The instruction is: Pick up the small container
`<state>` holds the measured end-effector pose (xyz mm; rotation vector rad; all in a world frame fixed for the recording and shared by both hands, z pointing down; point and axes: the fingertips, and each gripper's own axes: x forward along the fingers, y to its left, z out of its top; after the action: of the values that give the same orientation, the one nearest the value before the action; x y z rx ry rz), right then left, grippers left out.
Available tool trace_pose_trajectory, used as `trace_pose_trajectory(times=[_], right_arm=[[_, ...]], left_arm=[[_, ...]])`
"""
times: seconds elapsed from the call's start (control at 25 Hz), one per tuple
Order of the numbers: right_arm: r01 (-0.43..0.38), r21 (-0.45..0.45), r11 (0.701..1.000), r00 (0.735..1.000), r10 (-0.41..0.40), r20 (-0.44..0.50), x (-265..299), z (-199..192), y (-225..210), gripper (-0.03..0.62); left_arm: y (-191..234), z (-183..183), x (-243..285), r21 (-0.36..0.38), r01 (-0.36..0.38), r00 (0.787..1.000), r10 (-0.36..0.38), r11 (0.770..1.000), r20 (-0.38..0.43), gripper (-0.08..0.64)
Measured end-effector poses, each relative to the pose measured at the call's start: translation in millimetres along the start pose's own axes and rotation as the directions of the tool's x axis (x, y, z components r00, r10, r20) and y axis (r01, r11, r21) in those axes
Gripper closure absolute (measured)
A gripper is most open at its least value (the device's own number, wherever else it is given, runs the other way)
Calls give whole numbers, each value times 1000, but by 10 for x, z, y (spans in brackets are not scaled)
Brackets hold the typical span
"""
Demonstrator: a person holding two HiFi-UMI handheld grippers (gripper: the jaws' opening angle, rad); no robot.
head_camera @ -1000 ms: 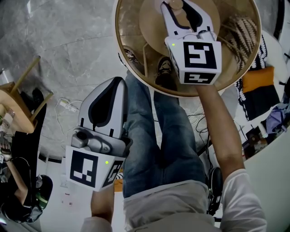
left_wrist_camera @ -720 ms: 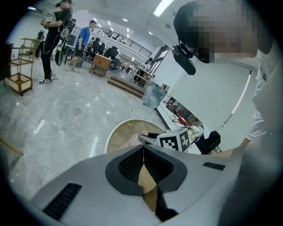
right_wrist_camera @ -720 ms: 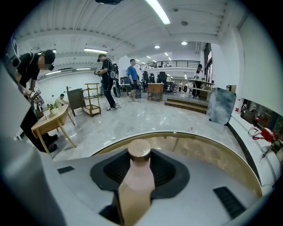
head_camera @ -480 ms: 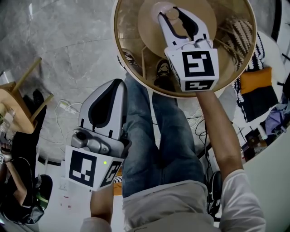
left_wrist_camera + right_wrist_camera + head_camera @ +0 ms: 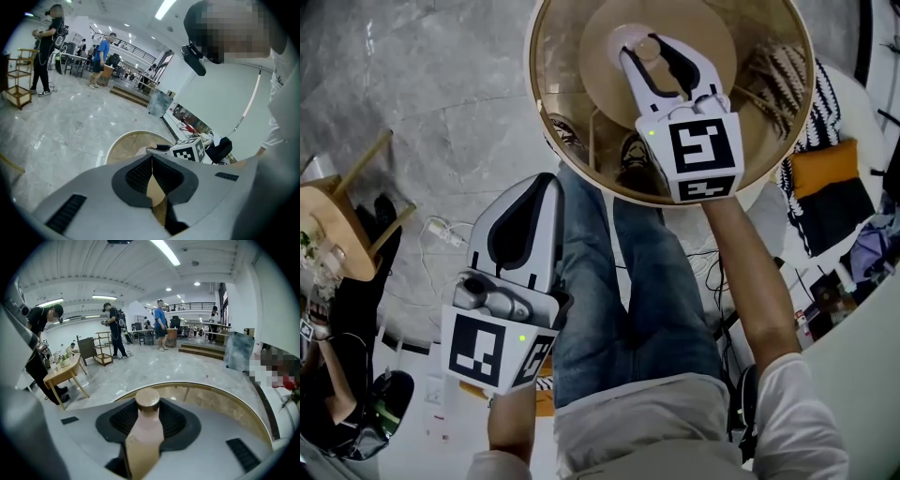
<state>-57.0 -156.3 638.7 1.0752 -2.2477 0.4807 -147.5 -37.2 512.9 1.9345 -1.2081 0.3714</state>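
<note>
The small container is a pale pink bottle with a tan cap. It sits upright between the fingers of my right gripper, which is shut on its body, above the round glass table with a wooden rim. In the right gripper view the container fills the gap between the dark pads, its cap sticking out past them. My left gripper hangs lower left over the floor beside my leg. Its jaws meet at the tip in the left gripper view, with nothing between them.
A small wooden table stands at the far left, with a person in black below it. Cables lie on the marble floor. Clothes and bags are piled at the right. Several people stand far off in the hall.
My right gripper has drawn back from the table's far side toward me, with the container in it, and sits a little higher. The left gripper has risen slightly.
</note>
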Motion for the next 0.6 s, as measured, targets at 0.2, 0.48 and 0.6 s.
trace_pose_trajectory(times=[0.2,0.48,0.6], right_arm=[[-22,-12,1000,1000,22,5,-154,55,5,445],[-50,-19,999,999,50,-7,-359,88,8,445],[-60,-30,998,998,59,-9,-432,95,24,445]], left_arm=[[-128,72,-46,14,0,1000,0,1000,22,541],[-340,125,-89,26,3,999,-4,1000,35,541],[-417,123,-111,29,8,999,-9,1000,40,541]])
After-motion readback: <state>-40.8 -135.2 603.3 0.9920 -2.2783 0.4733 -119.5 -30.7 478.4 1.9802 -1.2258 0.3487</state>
